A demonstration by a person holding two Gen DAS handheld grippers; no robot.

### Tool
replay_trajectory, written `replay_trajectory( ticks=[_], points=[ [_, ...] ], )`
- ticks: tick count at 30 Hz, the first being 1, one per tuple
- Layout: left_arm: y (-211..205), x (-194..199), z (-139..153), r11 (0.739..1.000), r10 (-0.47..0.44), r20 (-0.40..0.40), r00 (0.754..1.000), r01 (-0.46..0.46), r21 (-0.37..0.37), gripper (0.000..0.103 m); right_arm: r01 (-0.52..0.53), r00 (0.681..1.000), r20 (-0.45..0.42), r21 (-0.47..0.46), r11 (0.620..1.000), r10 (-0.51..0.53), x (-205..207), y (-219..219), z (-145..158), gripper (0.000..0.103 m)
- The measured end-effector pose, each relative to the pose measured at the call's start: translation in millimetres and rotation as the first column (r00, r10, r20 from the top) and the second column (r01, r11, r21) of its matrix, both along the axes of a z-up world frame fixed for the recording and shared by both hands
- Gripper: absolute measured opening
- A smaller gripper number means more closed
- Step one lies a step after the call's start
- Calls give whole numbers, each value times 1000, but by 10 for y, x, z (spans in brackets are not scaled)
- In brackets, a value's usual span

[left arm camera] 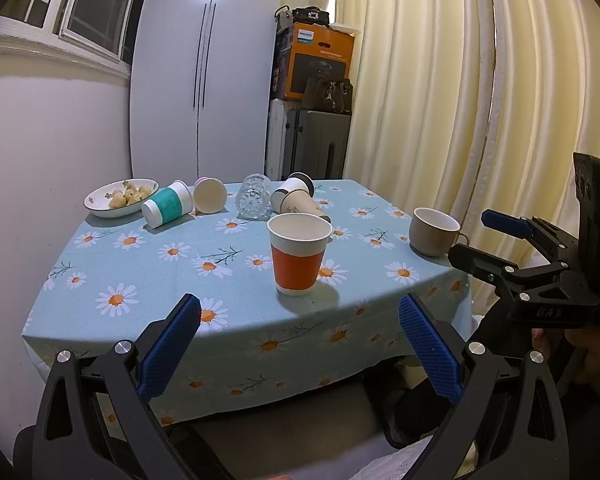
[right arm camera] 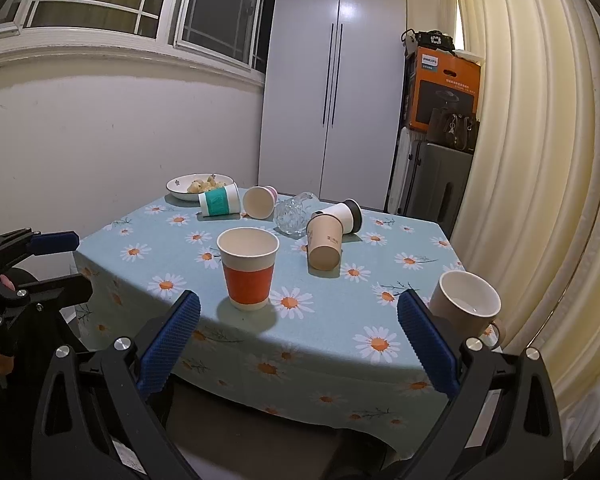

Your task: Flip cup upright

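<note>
An orange-banded paper cup point(left arm camera: 299, 254) point(right arm camera: 248, 268) stands upright near the table's front. A beige mug point(left arm camera: 433, 231) point(right arm camera: 466, 301) stands upright at the right edge. Lying on their sides at the back are a teal-banded cup point(left arm camera: 167, 208) point(right arm camera: 219, 199), a pink cup point(left arm camera: 209, 195) point(right arm camera: 259, 201), a clear glass point(left arm camera: 254, 196) point(right arm camera: 294, 214), a plain beige paper cup point(left arm camera: 297, 204) point(right arm camera: 325, 246) and a white cup with a black lid point(left arm camera: 298, 187) point(right arm camera: 346, 216). My left gripper point(left arm camera: 300, 340) is open and empty before the table's front edge. My right gripper point(right arm camera: 300, 340) is open and empty, also short of the table.
A white bowl of food point(left arm camera: 121, 197) point(right arm camera: 199, 185) sits at the table's back left. The table has a blue daisy cloth point(left arm camera: 140, 264) point(right arm camera: 340, 320). Curtains point(left arm camera: 440, 100) hang on the right, a wardrobe point(right arm camera: 332, 80) and stacked boxes point(left arm camera: 314, 64) stand behind.
</note>
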State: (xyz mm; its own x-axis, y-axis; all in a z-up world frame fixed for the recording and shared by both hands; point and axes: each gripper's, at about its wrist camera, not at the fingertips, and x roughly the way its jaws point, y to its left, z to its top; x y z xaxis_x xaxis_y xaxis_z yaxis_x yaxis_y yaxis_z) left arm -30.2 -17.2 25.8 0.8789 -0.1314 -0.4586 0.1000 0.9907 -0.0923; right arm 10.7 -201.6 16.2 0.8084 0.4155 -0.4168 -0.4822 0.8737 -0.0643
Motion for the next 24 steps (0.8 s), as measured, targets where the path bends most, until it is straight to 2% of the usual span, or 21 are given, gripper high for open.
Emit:
replay_trajectory(
  ticks=[24],
  points=[
    [40,33,-4,1000,6,-5,1000,-7,-12,97,-2,1000,-7,-2,1000,2,20,-9,-35,98]
  ],
)
